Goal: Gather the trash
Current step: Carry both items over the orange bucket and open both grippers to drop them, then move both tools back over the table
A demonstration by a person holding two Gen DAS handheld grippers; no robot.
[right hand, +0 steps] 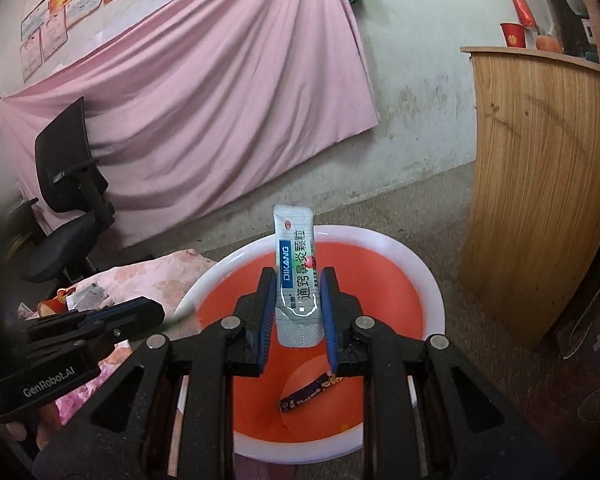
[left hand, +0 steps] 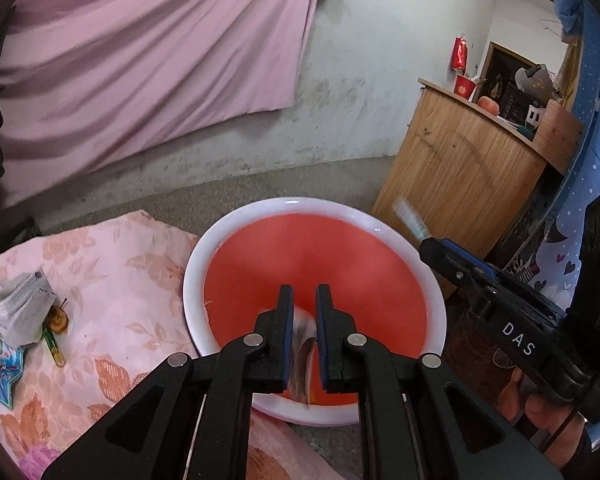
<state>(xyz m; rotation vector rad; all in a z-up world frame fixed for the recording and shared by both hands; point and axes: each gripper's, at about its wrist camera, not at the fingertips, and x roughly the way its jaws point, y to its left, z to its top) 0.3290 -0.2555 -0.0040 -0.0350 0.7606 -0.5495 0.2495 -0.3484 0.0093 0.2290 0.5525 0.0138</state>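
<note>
Right wrist view: right gripper [right hand: 296, 312] clamped on one silver sachet [right hand: 295, 276], upright over one basin [right hand: 416, 256], one dark wrapper [right hand: 310, 392] lying below on the basin floor. Left wrist view: left gripper [left hand: 305, 340] nearly closed on one thin wrapper [left hand: 303, 356], blurred, hanging between the pads [left hand: 288, 340] above the basin interior, remaining trash [left hand: 18, 312] well to the left on the quilt [left hand: 120, 280]. Risks, as judged: light sachet drifting past the rim if released from this height or tilted; thin wrapper clinging to a pad; grippers colliding, being near each other.
</note>
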